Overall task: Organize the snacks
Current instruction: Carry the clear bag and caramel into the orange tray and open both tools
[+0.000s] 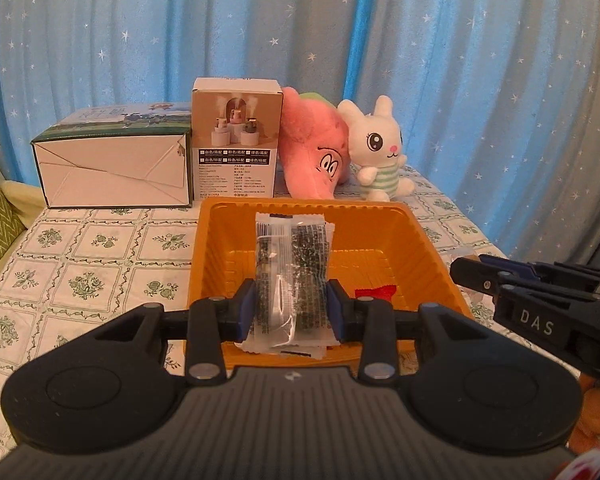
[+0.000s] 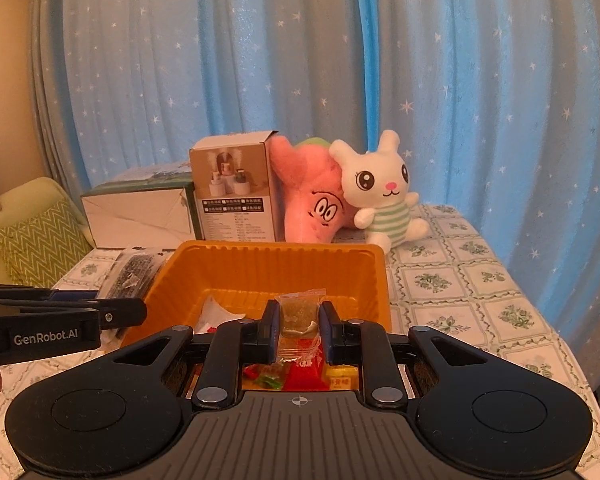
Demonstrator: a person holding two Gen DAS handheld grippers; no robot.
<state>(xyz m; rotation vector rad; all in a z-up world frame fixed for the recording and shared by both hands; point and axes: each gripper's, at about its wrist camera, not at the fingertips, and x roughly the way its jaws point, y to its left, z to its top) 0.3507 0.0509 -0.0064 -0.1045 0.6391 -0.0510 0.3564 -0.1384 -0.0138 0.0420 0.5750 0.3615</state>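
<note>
Both fisheye views are warmly, evenly lit with an orange cast and soft shadows. Straight lines bow outward toward dark vignetted corners. Focus is slightly soft throughout, without glare.

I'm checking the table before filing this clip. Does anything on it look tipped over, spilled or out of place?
One thing: the pink star plush lies tipped on its side, leaning against the upright white bunny plush behind the orange tray. Nothing is spilled; the loose snacks sit inside the tray, and both boxes stand squarely.

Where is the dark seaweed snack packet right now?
In the left wrist view, the seaweed snack packet is clamped in the left gripper, held above the orange tray.
</note>
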